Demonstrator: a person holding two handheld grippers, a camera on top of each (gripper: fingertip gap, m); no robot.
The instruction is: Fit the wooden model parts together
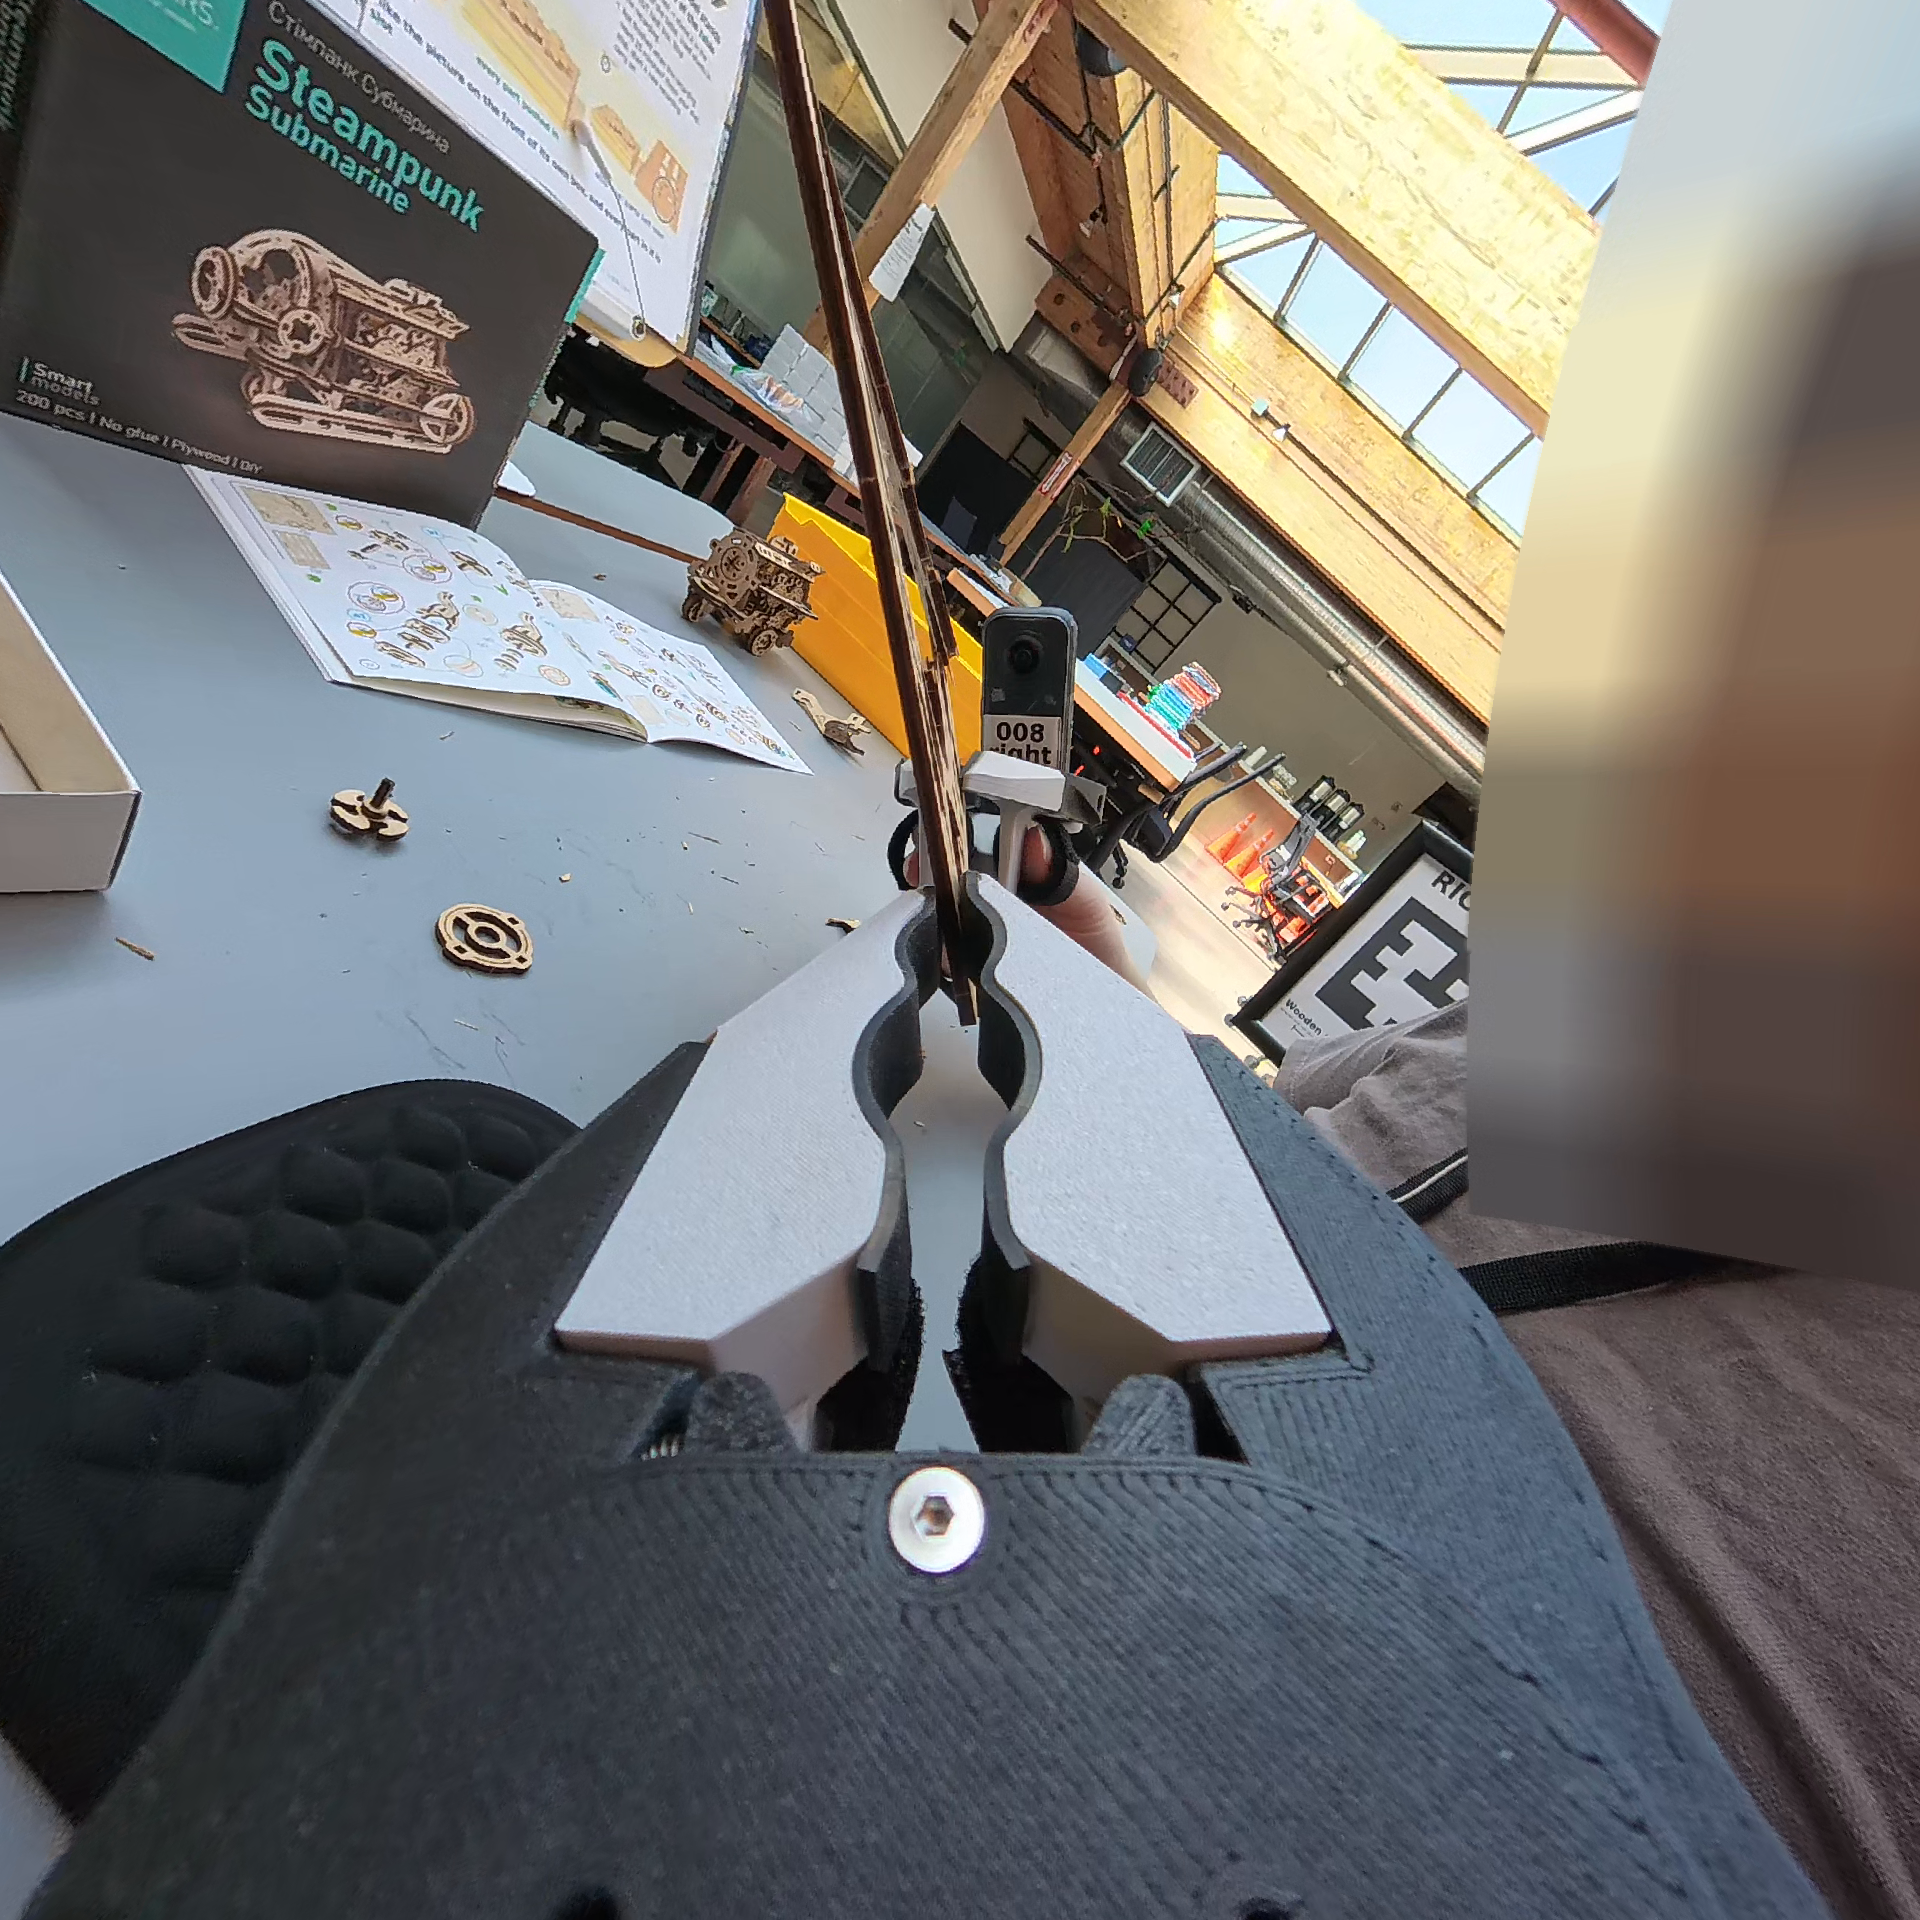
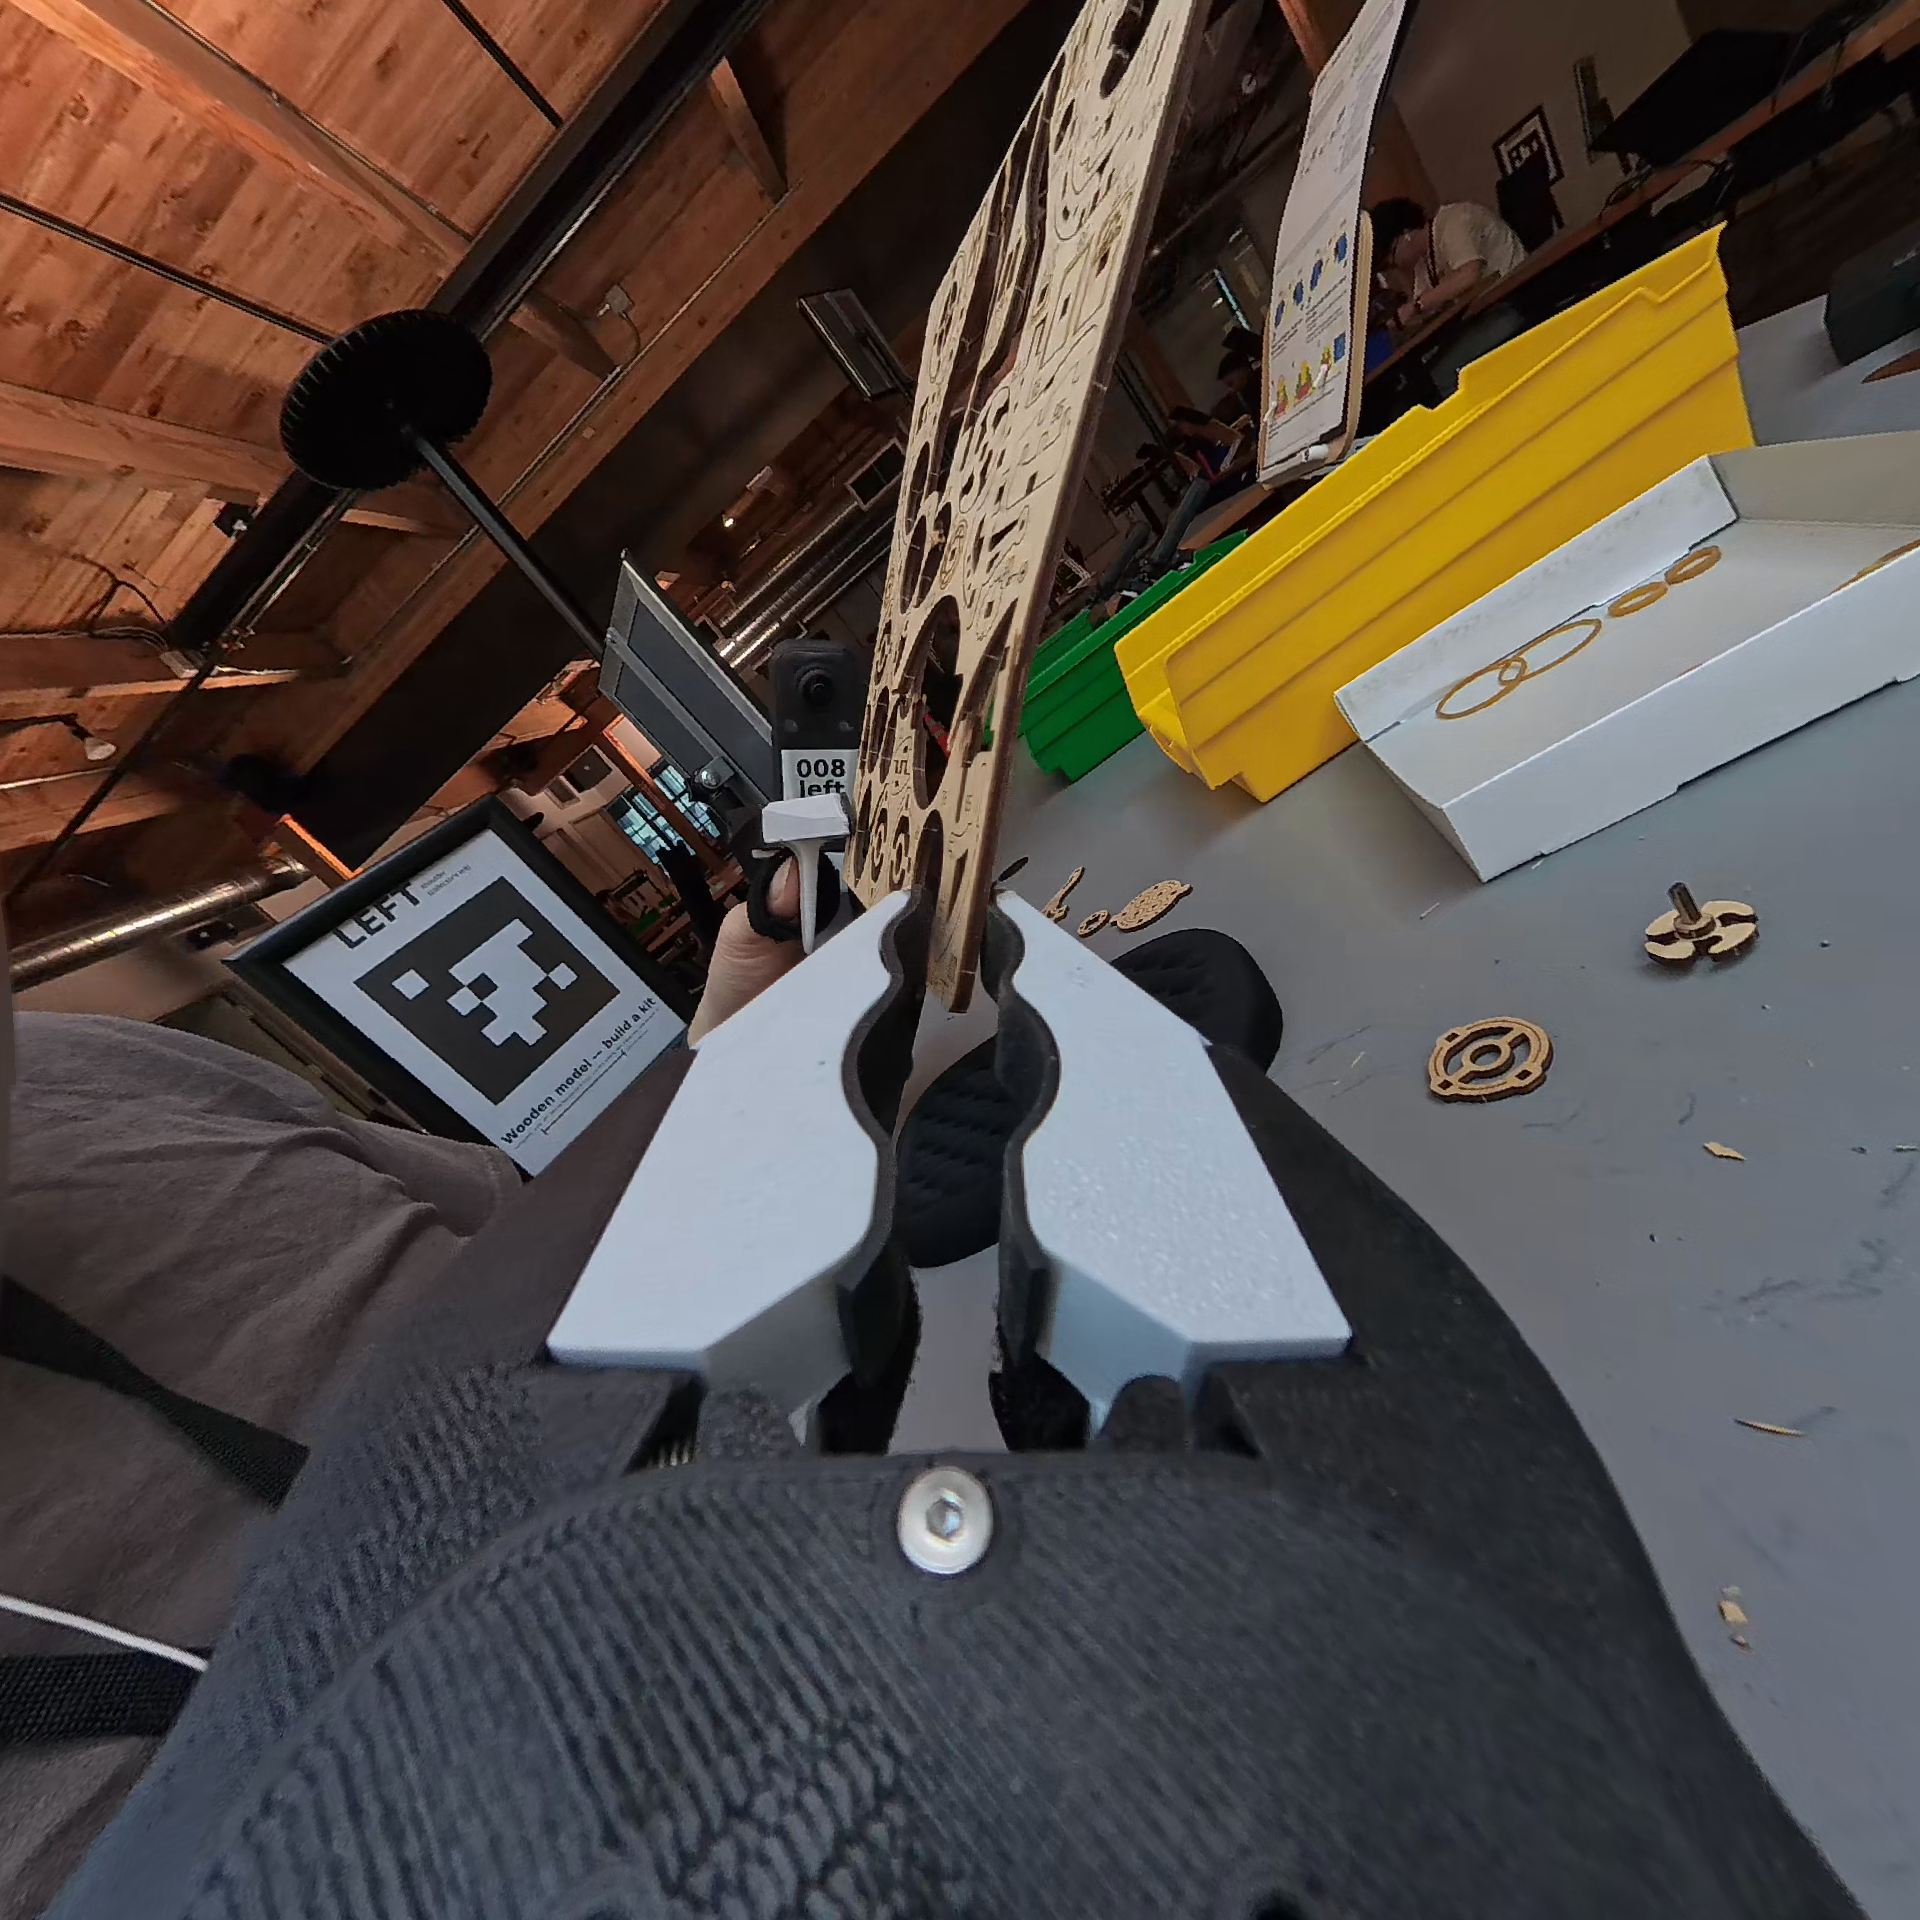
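Observation:
A thin plywood sheet [image 2: 997, 468] with laser-cut model parts stands almost upright above the grey table [image 2: 1558, 1299]. My right gripper [image 2: 954, 920] is shut on its lower edge. In the left wrist view the sheet [image 1: 883, 499] shows edge-on, and my left gripper [image 1: 953, 920] is shut on the same lower edge from the opposite side. Each gripper shows just beyond the sheet in the other's view. A round wooden ring part [image 1: 484, 938] and a small wheel with an axle [image 1: 369, 812] lie loose on the table. A partly built wooden model [image 1: 750, 587] stands farther back.
An open instruction booklet [image 1: 499, 623] and the dark kit box [image 1: 281, 239] lie at the back. A white box tray [image 2: 1610, 665] holds thin rings, beside yellow [image 2: 1455, 499] and green [image 2: 1091, 675] bins. A black wrist pad [image 1: 208, 1299] lies near me. A framed marker sign [image 2: 488, 987] stands at the table edge. My hands' fingertips stand some 11 cm from each other.

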